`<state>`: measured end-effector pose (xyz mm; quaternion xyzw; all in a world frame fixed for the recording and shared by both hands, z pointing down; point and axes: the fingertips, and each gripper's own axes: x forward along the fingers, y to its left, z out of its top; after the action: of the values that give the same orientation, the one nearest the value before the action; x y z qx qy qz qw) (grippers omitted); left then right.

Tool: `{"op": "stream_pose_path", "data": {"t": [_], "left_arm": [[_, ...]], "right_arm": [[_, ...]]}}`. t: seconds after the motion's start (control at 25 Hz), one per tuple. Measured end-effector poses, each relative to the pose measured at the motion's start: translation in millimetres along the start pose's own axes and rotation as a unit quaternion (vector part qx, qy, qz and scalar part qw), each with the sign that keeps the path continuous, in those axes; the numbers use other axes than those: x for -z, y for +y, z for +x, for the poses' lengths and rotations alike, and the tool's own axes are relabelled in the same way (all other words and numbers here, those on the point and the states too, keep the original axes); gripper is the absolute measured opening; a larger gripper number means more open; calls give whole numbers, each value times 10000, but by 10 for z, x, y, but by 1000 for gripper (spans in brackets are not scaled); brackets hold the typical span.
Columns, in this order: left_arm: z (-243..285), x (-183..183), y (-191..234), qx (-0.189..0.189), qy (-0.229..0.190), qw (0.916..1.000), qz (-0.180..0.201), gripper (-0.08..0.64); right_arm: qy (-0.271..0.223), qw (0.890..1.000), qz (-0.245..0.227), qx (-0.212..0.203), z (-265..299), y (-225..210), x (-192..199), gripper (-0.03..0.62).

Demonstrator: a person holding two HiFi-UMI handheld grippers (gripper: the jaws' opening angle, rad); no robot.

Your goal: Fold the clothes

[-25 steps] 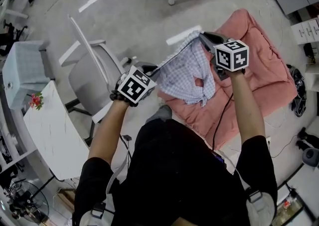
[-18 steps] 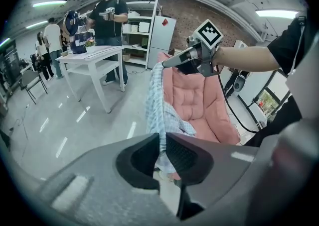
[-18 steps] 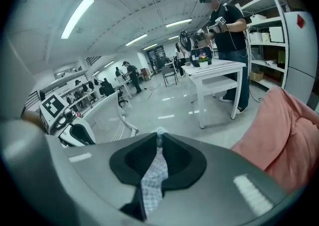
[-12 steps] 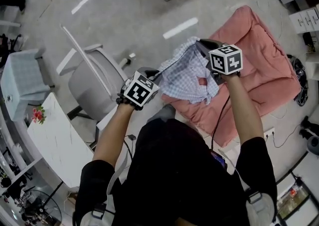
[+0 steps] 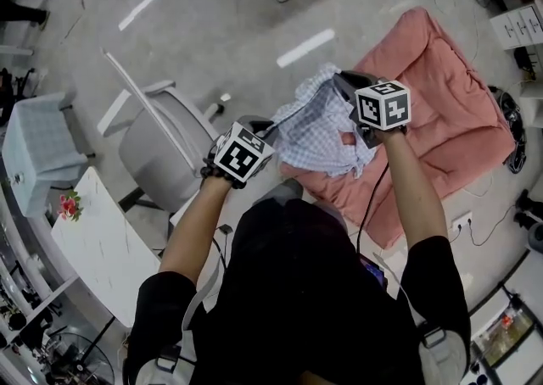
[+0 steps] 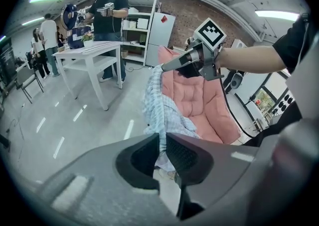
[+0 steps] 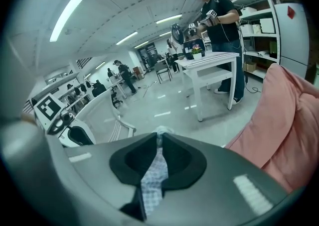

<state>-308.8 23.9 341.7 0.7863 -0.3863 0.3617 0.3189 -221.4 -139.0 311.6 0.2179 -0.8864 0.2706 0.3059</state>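
Above the left edge of the pink cushion (image 5: 445, 116), the checked garment (image 5: 321, 133) hung bunched between two clamps. The left gripper (image 6: 163, 151) had its jaws pinched on one edge of the cloth, and the right gripper (image 7: 158, 144) nipped another edge. Its lowest folds possibly brushed the cushion.

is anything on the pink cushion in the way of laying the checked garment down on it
Nothing visible does. The checked garment hangs from the left gripper and right gripper at the pink cushion's edge, and the cushion's visible surface is bare.
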Motion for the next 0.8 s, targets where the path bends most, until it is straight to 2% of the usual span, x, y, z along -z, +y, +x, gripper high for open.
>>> {"op": "stream_pose_path", "data": {"t": [0.16, 0.4, 0.64, 0.8], "left_arm": [[-23, -164, -89, 55, -77, 9999, 72, 52], [-47, -380, -320, 122, -195, 9995, 236, 52], [-42, -424, -695, 121, -130, 9993, 319, 51], [-101, -541, -978, -13, -312, 9989, 343, 49]], "right_arm": [[-181, 9998, -24, 54, -139, -36, -33, 38], [-530, 9981, 296, 65, -384, -158, -41, 38], [-790, 9966, 229, -55, -758, -123, 70, 37], [-1149, 9933, 127, -86, -1191, -94, 134, 35]]}}
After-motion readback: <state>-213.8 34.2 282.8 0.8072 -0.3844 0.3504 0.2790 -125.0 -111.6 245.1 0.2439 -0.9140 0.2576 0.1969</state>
